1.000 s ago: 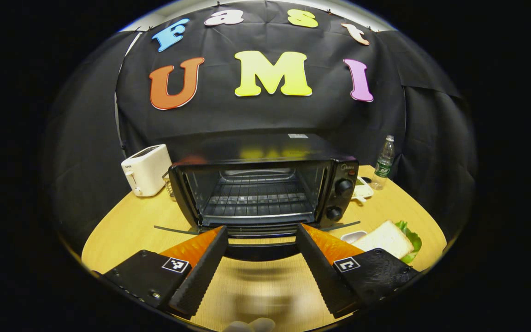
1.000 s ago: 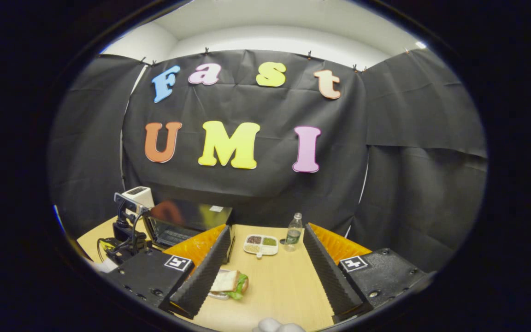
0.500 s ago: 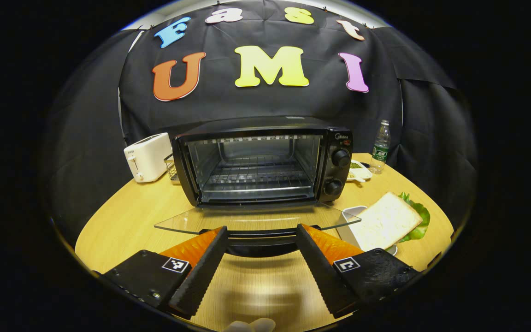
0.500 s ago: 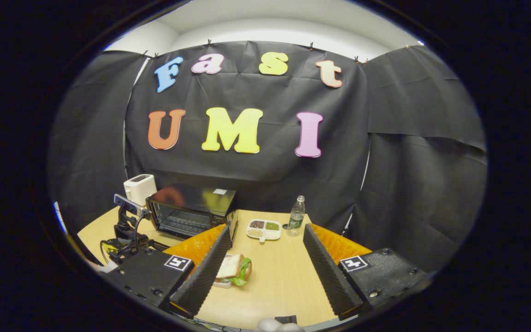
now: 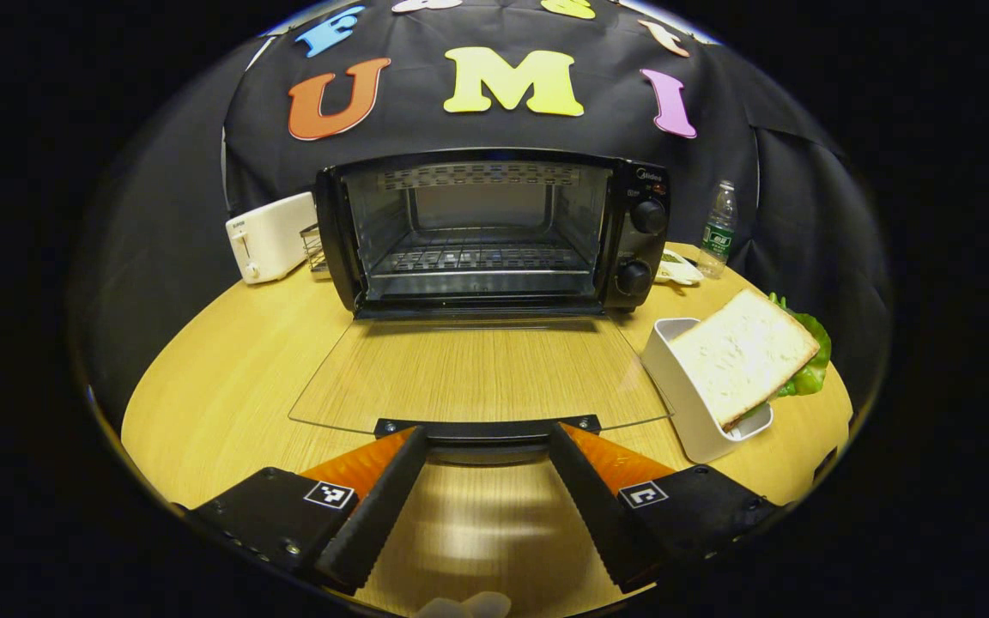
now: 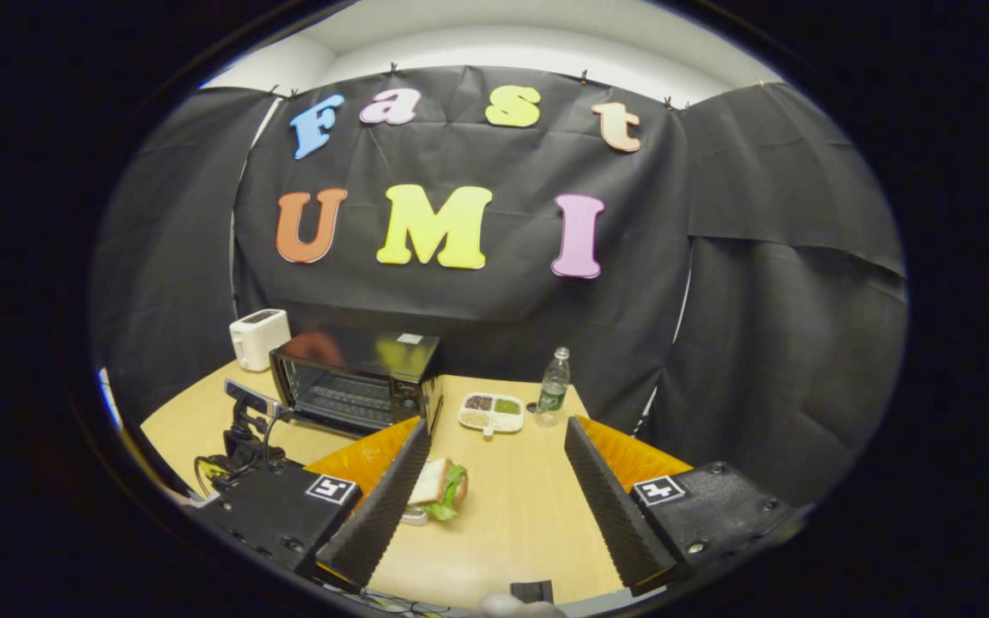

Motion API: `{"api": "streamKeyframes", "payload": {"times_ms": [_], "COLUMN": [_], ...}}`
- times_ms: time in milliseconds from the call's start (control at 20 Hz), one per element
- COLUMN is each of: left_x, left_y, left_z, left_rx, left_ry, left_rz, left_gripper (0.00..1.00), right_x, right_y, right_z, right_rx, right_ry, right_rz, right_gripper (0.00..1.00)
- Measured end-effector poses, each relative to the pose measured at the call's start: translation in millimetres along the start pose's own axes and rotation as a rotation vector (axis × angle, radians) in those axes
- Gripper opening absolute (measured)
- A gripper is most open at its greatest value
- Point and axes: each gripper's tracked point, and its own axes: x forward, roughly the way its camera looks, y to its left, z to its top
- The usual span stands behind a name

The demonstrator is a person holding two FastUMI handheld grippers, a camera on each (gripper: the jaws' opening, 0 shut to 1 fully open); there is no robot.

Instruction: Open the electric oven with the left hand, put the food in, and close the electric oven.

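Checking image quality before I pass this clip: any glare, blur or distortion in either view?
Left gripper view: sharp; fisheye bends the table edge; a soft light patch glares on the wood between the fingers; the glass oven door shows wood grain through it. Right gripper view: sharp; the oven top mirrors the wall.

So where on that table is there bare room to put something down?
Bare wood lies left of the open glass door, in front of the toaster. In the right gripper view, more lies between the sandwich and the divided snack dish. It is crowded right of the oven, where sandwich tray, dish and water bottle gather.
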Motion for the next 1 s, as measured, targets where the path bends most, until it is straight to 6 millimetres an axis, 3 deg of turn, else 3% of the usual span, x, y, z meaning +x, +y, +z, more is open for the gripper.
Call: {"api": "streamKeyframes", "payload": {"times_ms": [200, 450, 750, 1000], "left_x": [-7.7, -55.0, -145.2, -198.7], "left_y": [11.6, 32.2, 34.1, 18.7], "left_z": [13.0, 66.9, 139.1, 178.7], "left_rx": [-0.023, -0.011, -0.004, 0.012], "left_ry": [-0.032, -0.137, -0.277, -0.352], "left_rz": [0.007, 0.032, 0.036, 0.059], "left_gripper": [0.96, 0.96, 0.95, 0.95], "right_x": [7.5, 17.6, 41.7, 82.3], "right_y": [0.7, -4.0, 6.7, 31.7], "right_z": [-5.7, -29.9, -99.5, -155.4], "right_rx": [0.014, 0.023, 0.049, 0.154], "right_ry": [0.015, 0.061, 0.19, 0.354], "right_rz": [0.012, 0.033, 0.124, 0.325], "right_gripper": [1.0, 1.0, 1.0, 1.0]}}
